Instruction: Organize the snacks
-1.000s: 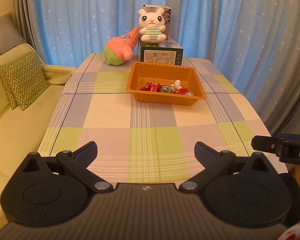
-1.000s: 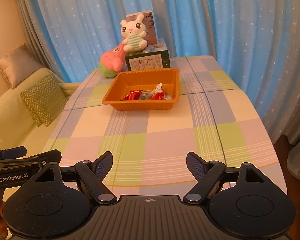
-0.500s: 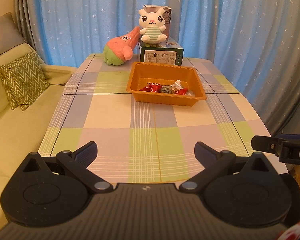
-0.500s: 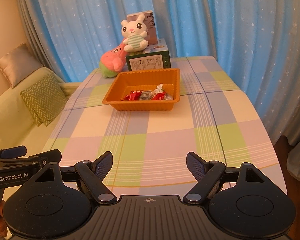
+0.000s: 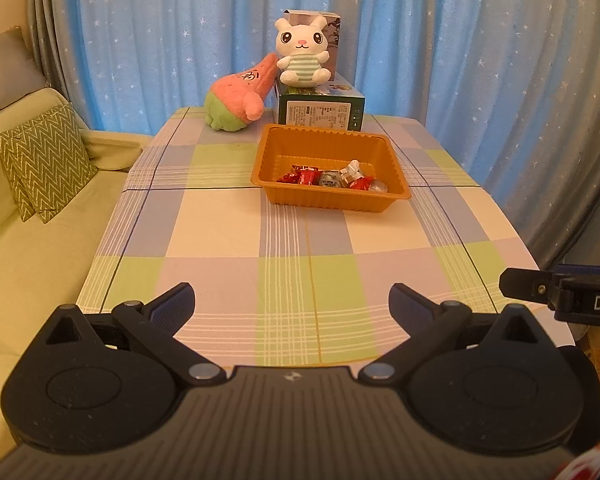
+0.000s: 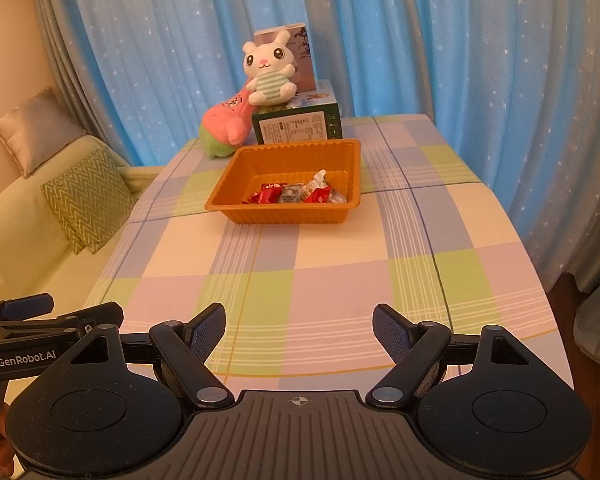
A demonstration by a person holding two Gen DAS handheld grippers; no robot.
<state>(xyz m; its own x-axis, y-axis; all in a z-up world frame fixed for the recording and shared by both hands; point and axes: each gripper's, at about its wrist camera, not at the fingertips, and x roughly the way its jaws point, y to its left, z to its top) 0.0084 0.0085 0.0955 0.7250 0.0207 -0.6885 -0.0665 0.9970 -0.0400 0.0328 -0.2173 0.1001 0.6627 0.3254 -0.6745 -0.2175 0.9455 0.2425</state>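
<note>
At about twelve o'clock on the checked table (image 5: 220, 236), toward its far half, sits an orange tray (image 5: 328, 148), and the wrapped snacks (image 5: 332, 178) lie bunched along its near wall: red wrappers, a silvery one and a pale twisted one, touching each other. From the right wrist view the same snacks (image 6: 296, 194) crowd the tray's (image 6: 292, 156) near side, with the rest of its floor bare.

Just behind the tray, at twelve o'clock, stands a green box (image 5: 322, 110) with printed text on its face. A white plush rabbit (image 5: 302, 56) in a striped shirt sits on top of it, with a taller pale carton (image 5: 330, 26) upright at its back. At eleven o'clock from the tray, a pink and green plush (image 5: 238, 98) leans against the box.

Both claws hang at the table's near edge, at six o'clock, well apart from the tray. The left gripper (image 5: 292, 300) has its jaws spread wide with nothing between them, only tablecloth showing in the gap. The right gripper (image 6: 299, 326) is likewise spread wide and empty. Each appears at the edge of the other's view, the right one at three o'clock, the left one at nine o'clock.

Out at nine o'clock, a pale green sofa (image 5: 16, 264) carries a zigzag cushion (image 5: 44, 160). Blue star-dotted curtains (image 5: 480, 48) close off the back.
</note>
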